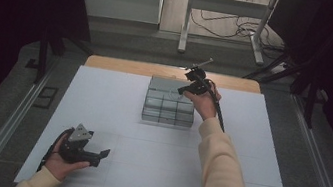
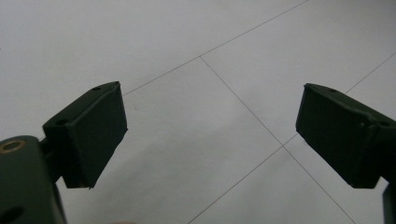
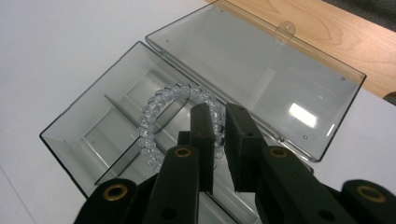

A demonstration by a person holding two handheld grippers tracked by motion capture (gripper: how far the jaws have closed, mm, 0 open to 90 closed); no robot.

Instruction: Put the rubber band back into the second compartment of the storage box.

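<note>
Right gripper view: claw (image 3: 218,135) grips bracelet (image 3: 154,121).

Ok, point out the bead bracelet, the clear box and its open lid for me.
bead bracelet (image 3: 148,122): right gripper view, on the left arc of the clear beads.
clear box (image 3: 77,117): right gripper view, on its left side wall.
lid (image 3: 243,51): right gripper view, on the flat panel lying open.

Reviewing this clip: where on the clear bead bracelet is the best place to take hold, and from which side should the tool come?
Probably grip the bracelet across its beaded strand, on the arc that rides up over the box's dividers, coming down from above. The open lid lies flat behind, so the top is free, while the walls block a sideways approach. The right tool already pinches the strand this way.
</note>
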